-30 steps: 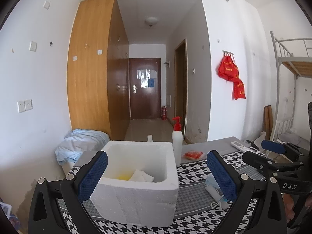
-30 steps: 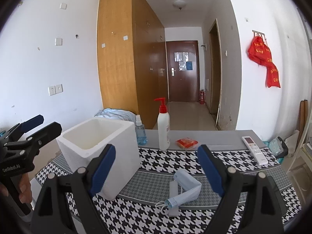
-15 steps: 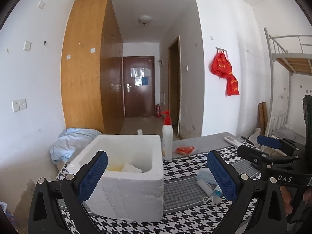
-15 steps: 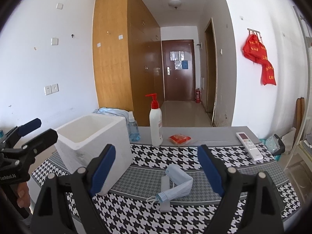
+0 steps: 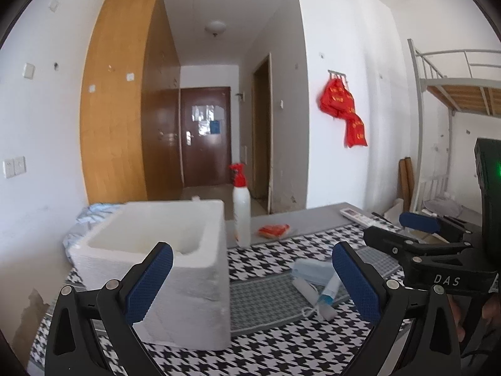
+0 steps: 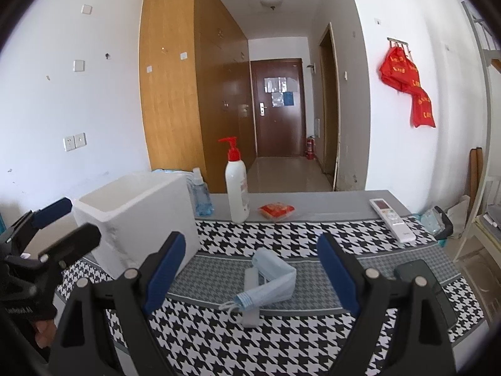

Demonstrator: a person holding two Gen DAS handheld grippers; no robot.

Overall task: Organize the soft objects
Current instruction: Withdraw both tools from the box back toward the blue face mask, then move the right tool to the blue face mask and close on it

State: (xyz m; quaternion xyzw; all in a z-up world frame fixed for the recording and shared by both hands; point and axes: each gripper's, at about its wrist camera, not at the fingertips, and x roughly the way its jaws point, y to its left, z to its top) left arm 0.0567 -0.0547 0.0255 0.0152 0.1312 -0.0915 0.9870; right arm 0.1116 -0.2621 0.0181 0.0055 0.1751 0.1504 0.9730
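Both the left gripper (image 5: 252,282) and right gripper (image 6: 250,269) gape wide, empty. The folded pale-blue face mask (image 6: 272,279) at frame centre partly hides a white tube (image 6: 250,294). The white foam box (image 5: 162,260) interior is blurred.

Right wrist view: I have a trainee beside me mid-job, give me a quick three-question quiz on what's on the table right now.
1. True or false: the blue face mask lies inside the white foam box.
2. Which stands nearest the red-pump bottle? A) the remote control B) the red packet C) the dark phone
3. Fill in: the right gripper is ____, with nothing between its pads.

Key: 1 false, the face mask lies on the houndstooth cloth beside the white foam box. 2 B. 3 open.
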